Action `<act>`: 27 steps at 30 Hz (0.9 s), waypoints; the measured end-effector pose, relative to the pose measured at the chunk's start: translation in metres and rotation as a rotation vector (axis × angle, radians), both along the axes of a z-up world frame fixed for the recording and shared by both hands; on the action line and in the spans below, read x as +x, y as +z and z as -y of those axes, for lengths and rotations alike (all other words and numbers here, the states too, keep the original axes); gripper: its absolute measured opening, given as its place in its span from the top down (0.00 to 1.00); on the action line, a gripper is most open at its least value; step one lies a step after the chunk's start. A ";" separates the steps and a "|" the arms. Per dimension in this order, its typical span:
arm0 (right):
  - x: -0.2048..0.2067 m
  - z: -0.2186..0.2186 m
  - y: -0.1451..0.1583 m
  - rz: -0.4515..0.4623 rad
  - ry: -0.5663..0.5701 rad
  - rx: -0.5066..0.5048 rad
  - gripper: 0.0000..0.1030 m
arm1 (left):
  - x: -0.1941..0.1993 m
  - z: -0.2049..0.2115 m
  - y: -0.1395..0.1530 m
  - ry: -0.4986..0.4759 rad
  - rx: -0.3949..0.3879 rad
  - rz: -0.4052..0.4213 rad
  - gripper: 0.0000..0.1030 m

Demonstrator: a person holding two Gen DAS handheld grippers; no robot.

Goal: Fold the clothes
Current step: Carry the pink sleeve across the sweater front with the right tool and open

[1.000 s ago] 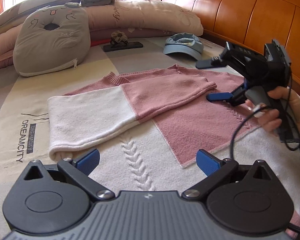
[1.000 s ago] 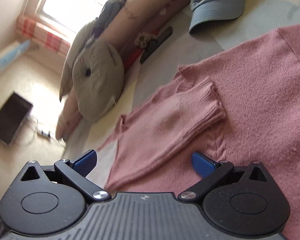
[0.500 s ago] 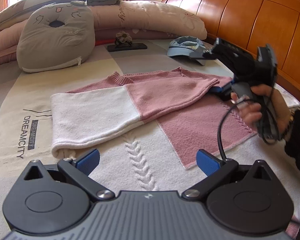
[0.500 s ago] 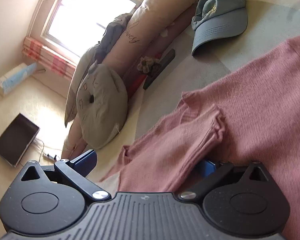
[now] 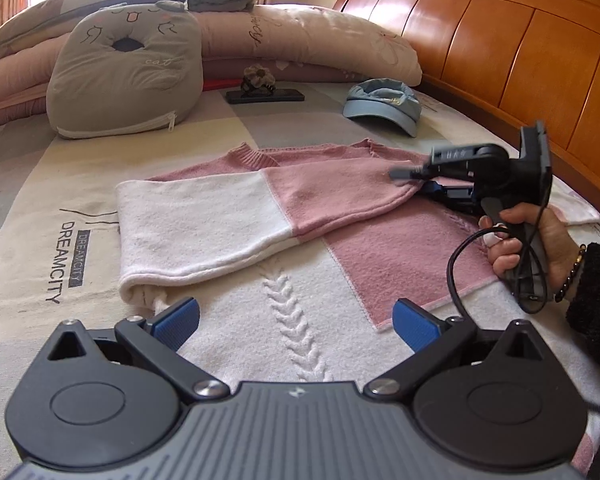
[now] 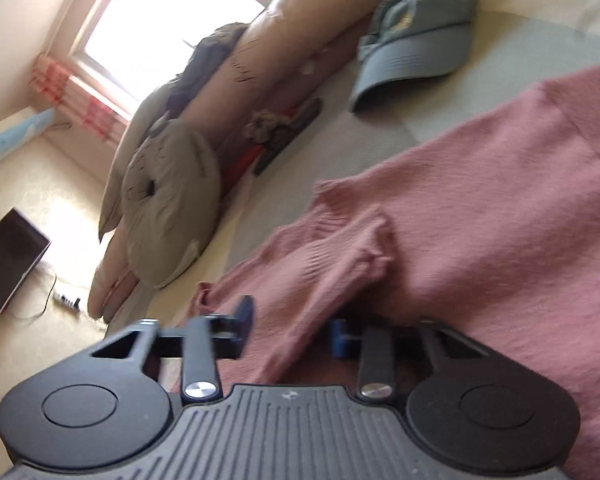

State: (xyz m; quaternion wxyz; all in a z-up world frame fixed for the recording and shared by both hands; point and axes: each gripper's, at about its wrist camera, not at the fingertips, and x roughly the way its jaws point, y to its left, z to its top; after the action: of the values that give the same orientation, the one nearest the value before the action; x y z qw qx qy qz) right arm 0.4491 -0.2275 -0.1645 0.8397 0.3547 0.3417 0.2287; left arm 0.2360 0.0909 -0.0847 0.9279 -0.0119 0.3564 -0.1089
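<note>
While the left gripper [image 5: 296,322] hangs with its blue pads spread wide over the white near half of the sweater [image 5: 300,216], holding nothing, the right gripper [image 6: 290,330] has moved in over the last second: then it hovered open short of the folded-over sleeve [image 5: 260,208], and now its fingers straddle the pink cuff [image 6: 364,248] and have narrowed around it. That view is blurred, so whether the pads already pinch the knit I cannot tell; they look close to biting.

The sweater lies flat on the bed [image 5: 28,208], pink half far, white half near, one sleeve laid across the chest toward the right. By my judgement, the cuff is being taken to reset or carry that sleeve; how far the fold has gone is not settled.

Beyond the collar sit a blue cap [image 5: 384,104], a dark flat object with a scrunchie [image 5: 264,94], and a grey cat cushion [image 5: 128,80] far left. All lie well apart from the sweater. Only the right gripper's dangling cable [image 5: 456,260] hangs over the cloth.
</note>
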 end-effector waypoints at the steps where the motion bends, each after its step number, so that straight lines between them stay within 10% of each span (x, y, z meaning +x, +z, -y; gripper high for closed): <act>1: 0.002 0.003 -0.002 -0.017 -0.014 0.004 0.93 | -0.001 0.000 0.001 0.000 0.001 0.000 0.01; 19: -0.046 0.007 0.051 -0.031 -0.048 -0.115 0.90 | -0.013 -0.004 0.019 -0.014 0.028 0.028 0.01; 27: -0.065 0.013 0.047 -0.057 -0.160 -0.340 0.45 | 0.002 -0.005 0.021 -0.025 0.066 0.061 0.01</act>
State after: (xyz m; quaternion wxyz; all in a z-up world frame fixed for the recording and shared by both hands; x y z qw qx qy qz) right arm 0.3842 -0.2401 -0.1179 0.8931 0.2399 0.3697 0.0898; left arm 0.2382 0.0961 -0.0641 0.9368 0.0264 0.3314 -0.1090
